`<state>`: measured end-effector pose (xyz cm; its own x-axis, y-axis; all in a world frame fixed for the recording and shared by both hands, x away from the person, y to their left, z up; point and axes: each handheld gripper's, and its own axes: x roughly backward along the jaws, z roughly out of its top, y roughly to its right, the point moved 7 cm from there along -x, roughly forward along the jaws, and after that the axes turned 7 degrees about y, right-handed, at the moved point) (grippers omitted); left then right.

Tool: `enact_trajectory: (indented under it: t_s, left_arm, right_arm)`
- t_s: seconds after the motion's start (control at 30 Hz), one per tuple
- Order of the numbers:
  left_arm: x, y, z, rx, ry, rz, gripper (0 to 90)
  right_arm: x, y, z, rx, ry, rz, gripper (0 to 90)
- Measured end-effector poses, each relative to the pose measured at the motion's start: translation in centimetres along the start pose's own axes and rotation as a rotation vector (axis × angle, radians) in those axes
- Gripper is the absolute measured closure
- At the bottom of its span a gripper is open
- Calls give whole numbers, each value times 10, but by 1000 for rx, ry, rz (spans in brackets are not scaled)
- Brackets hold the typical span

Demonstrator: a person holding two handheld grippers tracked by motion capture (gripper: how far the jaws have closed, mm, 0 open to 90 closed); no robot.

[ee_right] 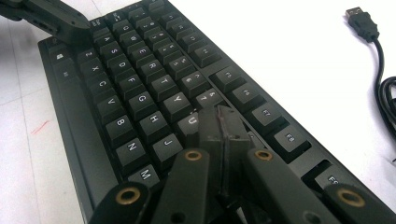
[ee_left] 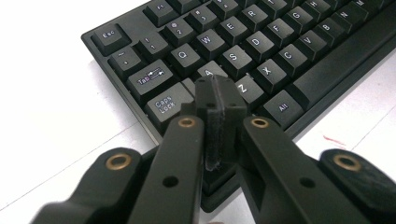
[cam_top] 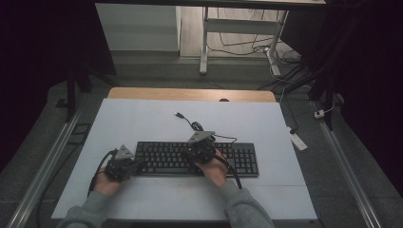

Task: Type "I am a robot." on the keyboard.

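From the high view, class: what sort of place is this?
Probably a lab or workshop set up for recording. A white-topped table holds a black keyboard, metal rails run along the floor, and loose cables lie under a desk behind.

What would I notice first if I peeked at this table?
A long black keyboard lies across the middle of the white table. The left gripper, jaws shut, has its tips over the keys by Caps Lock, and the right gripper, shut too, is over the keys near U. A loose USB plug lies behind the keyboard.

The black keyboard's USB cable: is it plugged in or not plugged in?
Not plugged in. The black USB plug lies free on the white table, beyond the black keyboard.
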<state>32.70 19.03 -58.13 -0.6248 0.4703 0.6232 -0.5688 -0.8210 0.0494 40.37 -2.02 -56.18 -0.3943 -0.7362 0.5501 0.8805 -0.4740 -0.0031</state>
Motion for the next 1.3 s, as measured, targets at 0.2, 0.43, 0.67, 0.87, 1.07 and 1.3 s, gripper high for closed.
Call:
enact_trajectory:
  t_s: [0.2,0.43,0.67,0.87,1.07,1.3]
  left_arm:
    - [0,0,0,1,1,1,889]
    - [0,0,0,6,2,0,889]
    - [2,-1,2,5,22,9,871]
    - [6,-2,5,13,54,12,850]
    - [9,-1,8,26,78,2,783]
    - [13,-4,9,53,97,-9,695]
  right_arm:
    - [-3,1,-1,-4,-6,-5,894]
    - [-5,0,-2,-5,-16,-3,896]
    - [5,1,3,-12,31,-1,892]
    - [16,3,1,-13,27,1,766]
    - [29,11,-2,-31,56,-38,645]
    - [38,13,-2,-30,82,-43,599]
